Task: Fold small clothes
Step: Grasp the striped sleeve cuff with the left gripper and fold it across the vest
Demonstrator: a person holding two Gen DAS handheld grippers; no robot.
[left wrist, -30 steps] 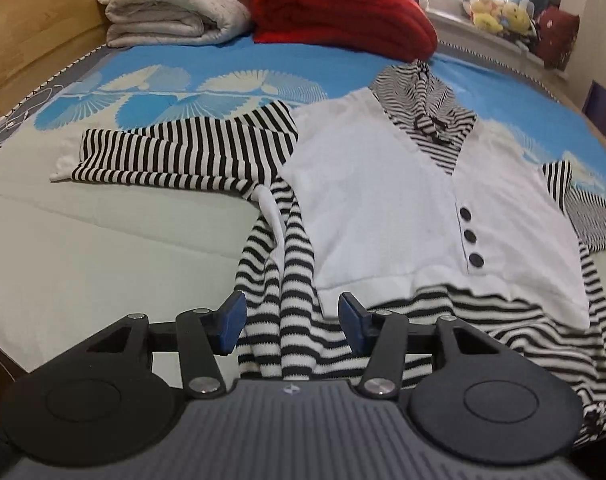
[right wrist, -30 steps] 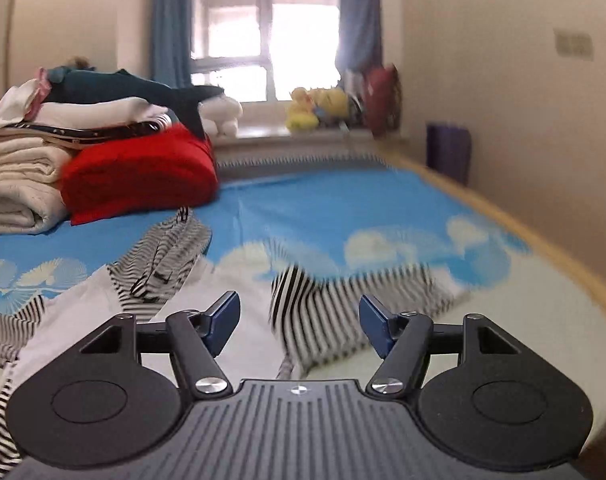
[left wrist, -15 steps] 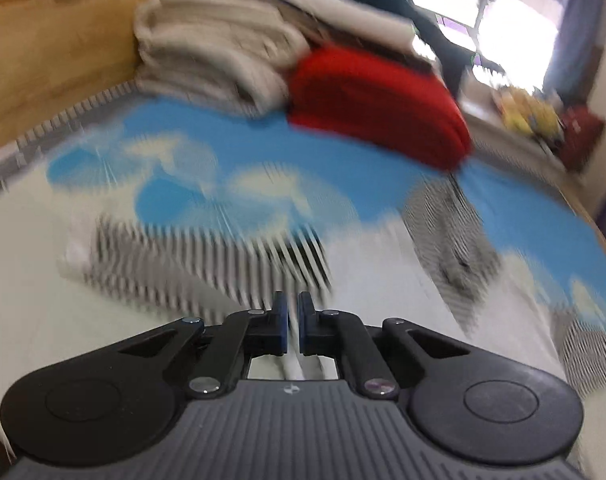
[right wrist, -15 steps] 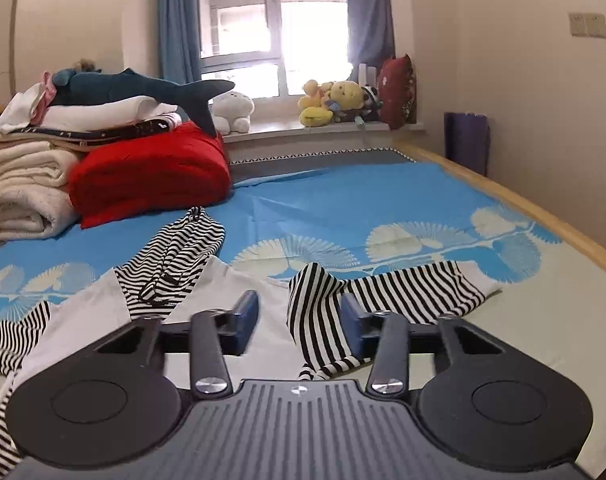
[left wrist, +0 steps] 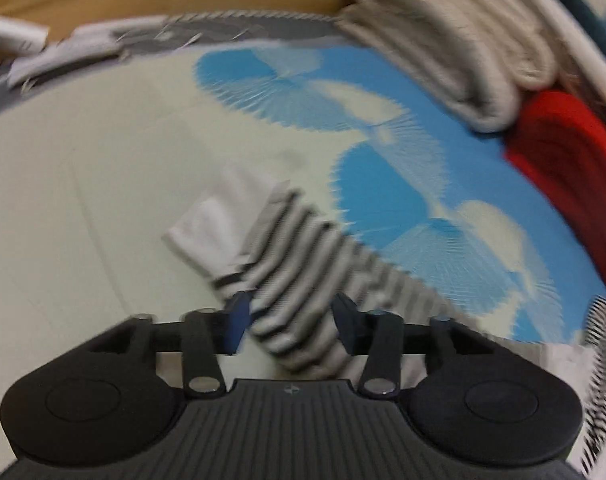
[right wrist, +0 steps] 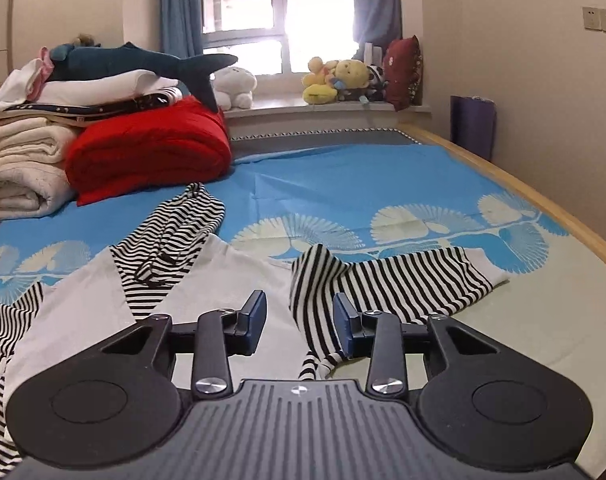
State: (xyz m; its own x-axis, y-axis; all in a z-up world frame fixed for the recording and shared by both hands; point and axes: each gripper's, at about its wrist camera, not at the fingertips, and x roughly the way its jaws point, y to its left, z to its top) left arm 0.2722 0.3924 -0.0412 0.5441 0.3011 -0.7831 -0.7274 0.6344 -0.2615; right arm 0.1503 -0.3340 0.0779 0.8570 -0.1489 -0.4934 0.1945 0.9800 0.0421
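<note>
The left tool (left wrist: 289,322) has swung out from the hem of the striped top to its left sleeve (left wrist: 291,264), and its view is smeared with motion. Its jaws, which had pinched nearly closed mid-swing, have just been opening again and now stand about half apart, straddling the sleeve; as far as the blur allows, the pads are not pressing the cloth. The white cuff (left wrist: 211,220) lies at about eleven o'clock from the fingertips, on the pale part of the bed (left wrist: 83,200).

The right tool (right wrist: 299,322) has hardly shifted. Its jaws narrowed and have just been opening a little, roughly half apart, with a raised fold of the right sleeve (right wrist: 383,284) between them, close by the right-hand pad. The sleeve runs out toward two o'clock; the hood (right wrist: 175,232) lies at eleven.

Both tools now sit at a sleeve, so folding the sleeves inward over the white front (right wrist: 83,300) looks like the step in hand; nothing is folded yet.
</note>
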